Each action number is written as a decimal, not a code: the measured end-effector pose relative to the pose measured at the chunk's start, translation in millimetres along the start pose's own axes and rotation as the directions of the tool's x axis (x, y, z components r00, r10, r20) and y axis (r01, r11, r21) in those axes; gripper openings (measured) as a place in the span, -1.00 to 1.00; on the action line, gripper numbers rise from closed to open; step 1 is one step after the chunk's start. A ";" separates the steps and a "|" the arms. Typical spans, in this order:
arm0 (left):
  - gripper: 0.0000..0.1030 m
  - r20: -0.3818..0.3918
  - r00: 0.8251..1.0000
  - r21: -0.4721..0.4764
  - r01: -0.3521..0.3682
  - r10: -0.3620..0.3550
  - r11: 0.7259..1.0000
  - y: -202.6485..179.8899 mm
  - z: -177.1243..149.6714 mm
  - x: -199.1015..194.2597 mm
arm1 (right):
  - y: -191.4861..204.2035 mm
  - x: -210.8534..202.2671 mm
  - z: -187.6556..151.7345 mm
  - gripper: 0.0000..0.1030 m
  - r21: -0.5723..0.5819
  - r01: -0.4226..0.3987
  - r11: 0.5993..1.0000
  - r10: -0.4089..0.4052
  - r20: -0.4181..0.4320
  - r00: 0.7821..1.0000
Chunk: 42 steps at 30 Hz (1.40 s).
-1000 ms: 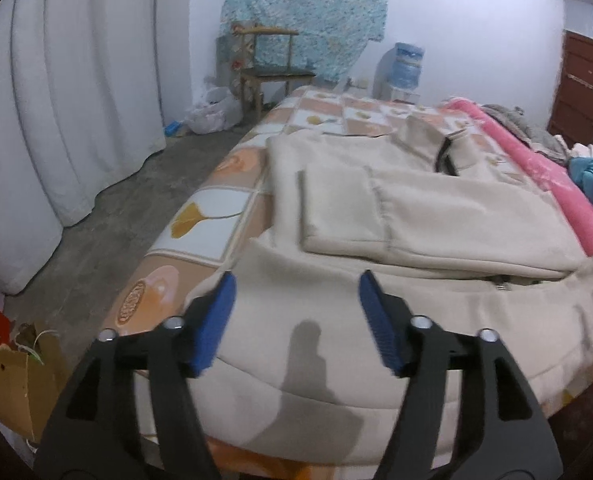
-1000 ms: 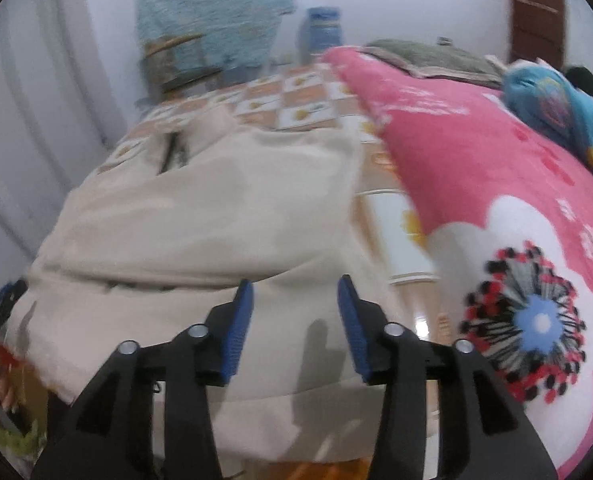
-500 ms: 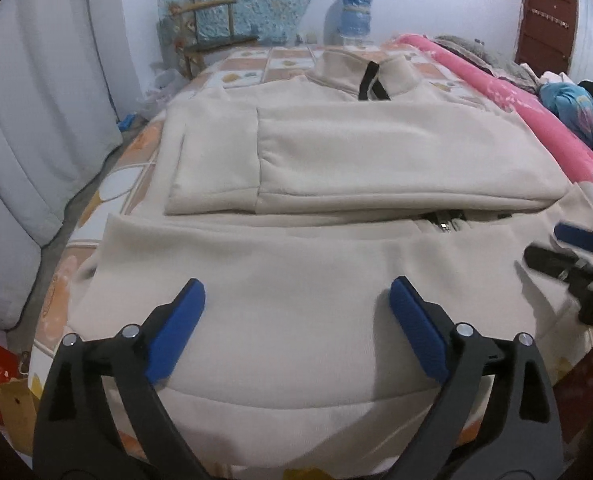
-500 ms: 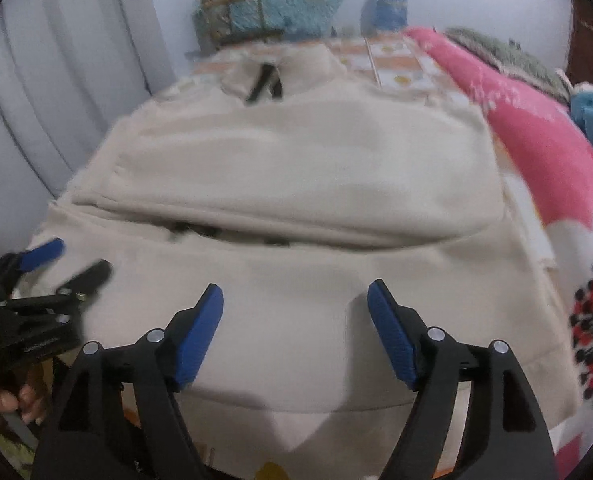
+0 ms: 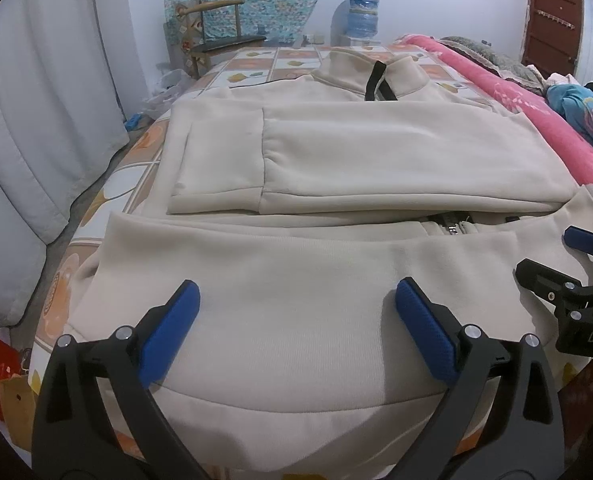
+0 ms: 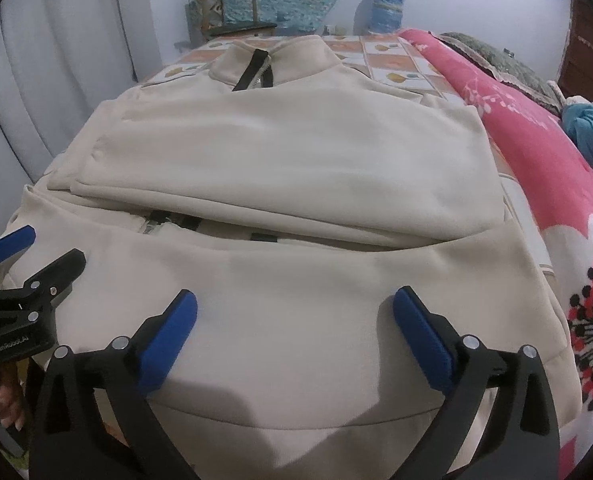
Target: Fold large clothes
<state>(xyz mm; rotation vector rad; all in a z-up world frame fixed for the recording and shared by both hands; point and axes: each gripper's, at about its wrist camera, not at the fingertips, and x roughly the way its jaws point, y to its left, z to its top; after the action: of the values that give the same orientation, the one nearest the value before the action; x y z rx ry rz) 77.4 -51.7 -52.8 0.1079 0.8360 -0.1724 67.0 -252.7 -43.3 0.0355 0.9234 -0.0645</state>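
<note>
Dim, bluish indoor light, soft shadows, strong fisheye bending and dark corners.

Folded sleeves point(image 5: 376, 160) hide most of the jacket's zipper point(image 5: 452, 229).

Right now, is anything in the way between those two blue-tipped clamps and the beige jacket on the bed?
Nothing visible. The left gripper and right gripper hang open just above the jacket, near its hem, with only bare fabric beneath them.

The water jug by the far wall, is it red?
No, the water jug standing beyond the bed is blue and see-through in the left wrist view.
</note>
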 end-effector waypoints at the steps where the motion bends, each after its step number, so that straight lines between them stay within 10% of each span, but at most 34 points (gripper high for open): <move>1: 0.85 0.000 1.000 0.001 0.000 0.000 1.000 0.0 0.1 -0.2 | 0.2 -0.3 -0.2 0.87 0.002 0.000 1.000 0.000 -0.004 1.000; 42: 0.86 -0.098 0.995 -0.013 -0.018 0.017 1.000 -1.0 7.9 1.2 | -1.0 6.9 13.1 0.87 0.042 0.022 0.999 -0.017 -0.126 0.992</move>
<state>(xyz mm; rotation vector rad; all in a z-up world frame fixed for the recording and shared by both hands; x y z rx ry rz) 83.7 -54.1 -48.4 0.1113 0.9335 -0.1456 81.5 -254.7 -41.0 0.0713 1.0485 -0.1011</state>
